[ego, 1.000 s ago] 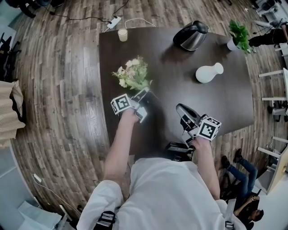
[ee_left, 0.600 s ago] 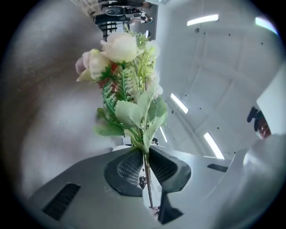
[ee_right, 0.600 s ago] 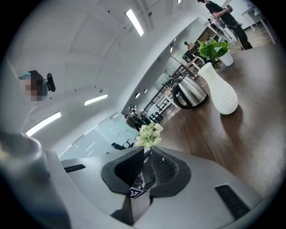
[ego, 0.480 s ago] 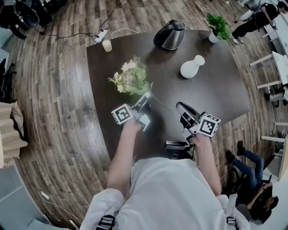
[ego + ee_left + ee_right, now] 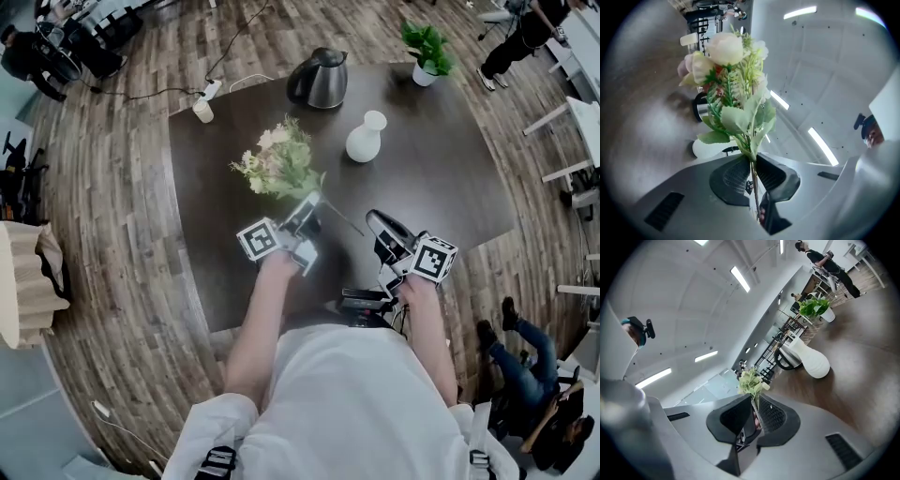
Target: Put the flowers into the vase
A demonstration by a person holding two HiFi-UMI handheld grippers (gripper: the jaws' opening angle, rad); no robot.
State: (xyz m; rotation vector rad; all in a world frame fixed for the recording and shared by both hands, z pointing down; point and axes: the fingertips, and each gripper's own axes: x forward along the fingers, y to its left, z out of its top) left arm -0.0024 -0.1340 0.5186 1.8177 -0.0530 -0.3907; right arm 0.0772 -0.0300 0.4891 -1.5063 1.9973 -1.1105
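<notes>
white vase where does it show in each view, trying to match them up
Head view: white vase upper centre on the table, right of the flowers.
Left gripper view: white vase lower left, partly behind the flowers.
Right gripper view: white vase right of centre, on the table.
Shared landmark: the flowers, in all three views.

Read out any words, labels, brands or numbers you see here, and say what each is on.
None readable. The cubes on the left hand-held gripper and right hand-held gripper carry only black-and-white square marker patterns, no letters. The flowers, kettle and vase bear no visible print.
</notes>
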